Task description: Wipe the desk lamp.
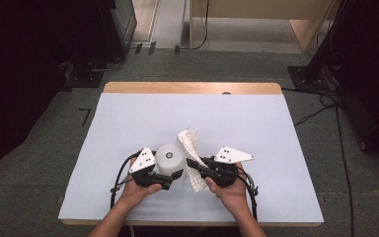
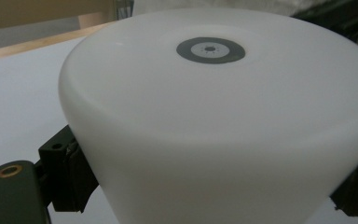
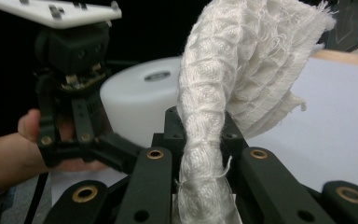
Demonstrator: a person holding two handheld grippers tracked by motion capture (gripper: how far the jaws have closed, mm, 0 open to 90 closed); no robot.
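The white plastic container (image 1: 170, 158), turned bottom-up near the front middle of the white table cover (image 1: 128, 118), is clamped at its sides by the left gripper (image 1: 176, 174). The right gripper (image 1: 193, 165) is clenched on a bunched white waffle-weave cloth (image 1: 189, 148) held up just beside it. Both grasps look done; wiping the container seems still to come

One white container (image 1: 170, 158); one white cloth (image 1: 189, 148); two grippers: left gripper (image 1: 173, 175), right gripper (image 1: 193, 164); one table (image 1: 128, 123).
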